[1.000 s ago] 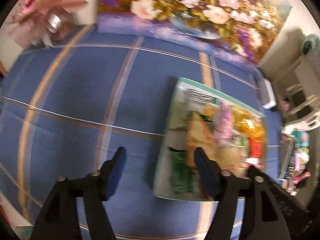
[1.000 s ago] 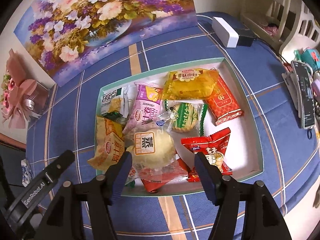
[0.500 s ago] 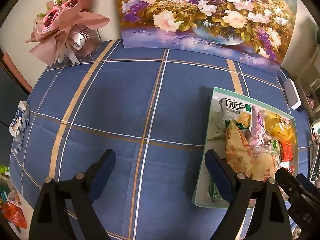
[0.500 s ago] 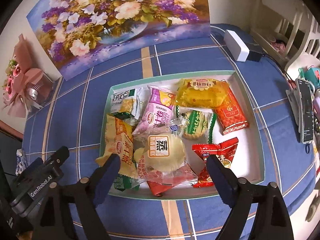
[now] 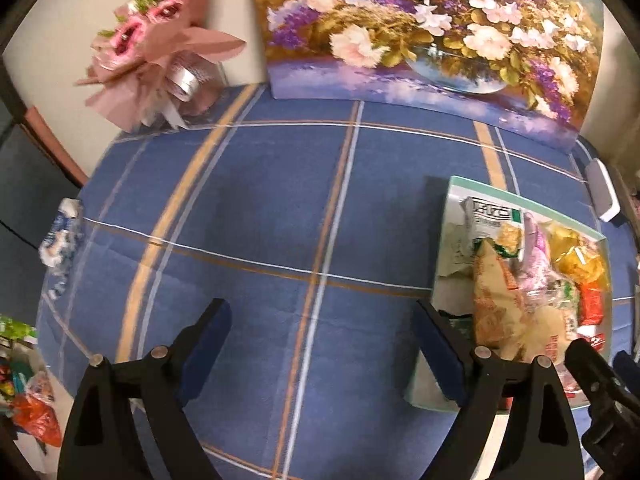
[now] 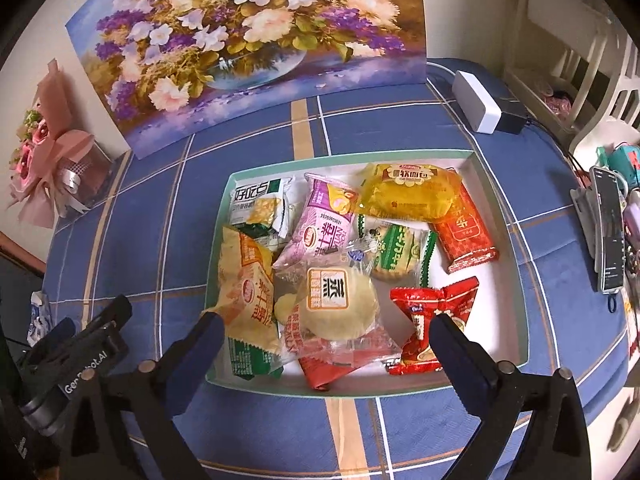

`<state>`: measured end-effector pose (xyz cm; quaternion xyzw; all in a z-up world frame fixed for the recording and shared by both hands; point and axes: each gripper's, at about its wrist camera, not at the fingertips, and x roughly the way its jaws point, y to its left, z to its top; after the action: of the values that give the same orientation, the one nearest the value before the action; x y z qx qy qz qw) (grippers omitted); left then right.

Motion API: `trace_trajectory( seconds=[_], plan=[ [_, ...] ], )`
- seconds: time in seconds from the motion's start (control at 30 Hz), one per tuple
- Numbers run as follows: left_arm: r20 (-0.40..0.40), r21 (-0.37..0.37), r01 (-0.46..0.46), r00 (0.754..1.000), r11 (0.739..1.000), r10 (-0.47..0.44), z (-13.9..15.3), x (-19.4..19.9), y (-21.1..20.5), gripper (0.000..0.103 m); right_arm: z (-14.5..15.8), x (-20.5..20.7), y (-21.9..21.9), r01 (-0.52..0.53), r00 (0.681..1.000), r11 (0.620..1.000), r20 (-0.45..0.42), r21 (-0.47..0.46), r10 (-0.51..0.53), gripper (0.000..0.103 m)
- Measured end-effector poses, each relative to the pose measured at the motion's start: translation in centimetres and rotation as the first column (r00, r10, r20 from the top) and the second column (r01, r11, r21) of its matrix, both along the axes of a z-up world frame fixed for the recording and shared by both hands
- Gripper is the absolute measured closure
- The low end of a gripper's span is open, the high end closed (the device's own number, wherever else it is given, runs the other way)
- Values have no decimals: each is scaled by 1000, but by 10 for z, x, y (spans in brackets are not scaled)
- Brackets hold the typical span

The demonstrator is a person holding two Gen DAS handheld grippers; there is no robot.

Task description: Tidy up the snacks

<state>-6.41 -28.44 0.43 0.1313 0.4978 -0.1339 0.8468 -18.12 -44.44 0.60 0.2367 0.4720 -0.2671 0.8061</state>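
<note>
A shallow white tray with a green rim (image 6: 500,216) sits on the blue plaid tablecloth and holds several wrapped snacks: a round pale cake (image 6: 340,308), a yellow packet (image 6: 408,196), a pink packet (image 6: 324,228), a red packet (image 6: 464,228) and an orange-yellow packet (image 6: 248,288). My right gripper (image 6: 324,340) is open and empty, held above the tray's near edge. My left gripper (image 5: 320,336) is open and empty over bare cloth, left of the tray (image 5: 452,216).
A flower painting (image 6: 248,44) leans on the wall behind the tray. A pink bouquet (image 5: 160,60) stands at the back left. A white box (image 6: 476,100) and a phone (image 6: 608,232) lie to the right. The left gripper's body (image 6: 80,356) shows at lower left.
Both grippers have opened wider. The left gripper has swung left, away from the tray, over bare cloth. The right gripper has drawn back a little from the tray.
</note>
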Motion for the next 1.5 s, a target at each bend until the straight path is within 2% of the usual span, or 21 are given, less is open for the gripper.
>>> trace_trajectory(
  seconds=[0.13, 0.37, 0.57, 0.67, 1.0, 1.5],
  plan=[
    [-19, 2, -11, 1000, 1000, 11, 1, -10, 11, 12, 2, -8, 13, -11, 1000, 1000, 3, -1, 11, 0],
    [-62, 107, -16, 998, 994, 23, -12, -30, 46, 12, 3, -31, 43, -25, 1000, 999, 3, -29, 25, 0],
    [-70, 43, -46, 996, 998, 49, -6, -42, 79, 12, -2, -47, 63, -37, 999, 999, -3, -33, 37, 0],
    [-62, 35, -37, 997, 999, 39, -4, -50, 86, 12, -3, -49, 69, -48, 999, 998, -6, -38, 48, 0],
    [-56, 19, -13, 998, 1000, 14, -1, -50, 84, 12, 3, -47, 73, -59, 998, 996, 2, -67, 59, 0],
    [-59, 5, -27, 998, 1000, 27, 0, -48, 86, 12, 5, -46, 71, -61, 998, 996, 7, -71, 62, 0]
  ],
)
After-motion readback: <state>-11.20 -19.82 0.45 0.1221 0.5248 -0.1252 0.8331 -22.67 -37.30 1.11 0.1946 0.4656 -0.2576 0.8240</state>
